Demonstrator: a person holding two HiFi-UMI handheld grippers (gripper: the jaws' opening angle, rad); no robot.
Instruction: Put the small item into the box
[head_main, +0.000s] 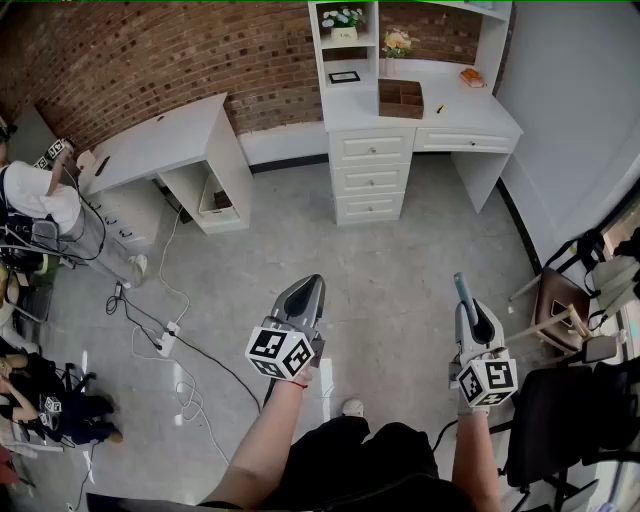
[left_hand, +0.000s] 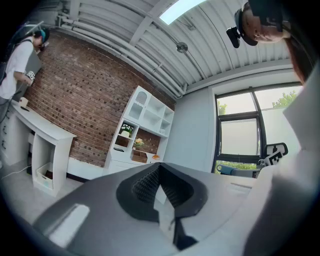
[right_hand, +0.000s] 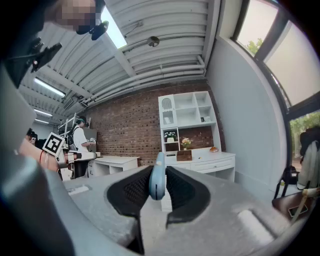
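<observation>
Claw on the right (right_hand: 159, 172) pinches a small flat light-blue piece (right_hand: 158, 186); left claw (left_hand: 159, 166) is pressed together. Brown wooden box (head_main: 400, 98) sits at twelve o'clock.

Blue item (head_main: 459, 287) in the head view: only the tip clear of the right gripper (head_main: 470, 308), the rest hidden between the jaws; kind not discernible. Compartments of the wooden box (head_main: 400, 112) on the desk (head_main: 480, 112): contents too small to make out. Orange object (head_main: 472, 76) farther along: too small to identify. Person (head_main: 35, 195) at left and black chair (head_main: 570, 435) at right: cropped by the frame.
</observation>
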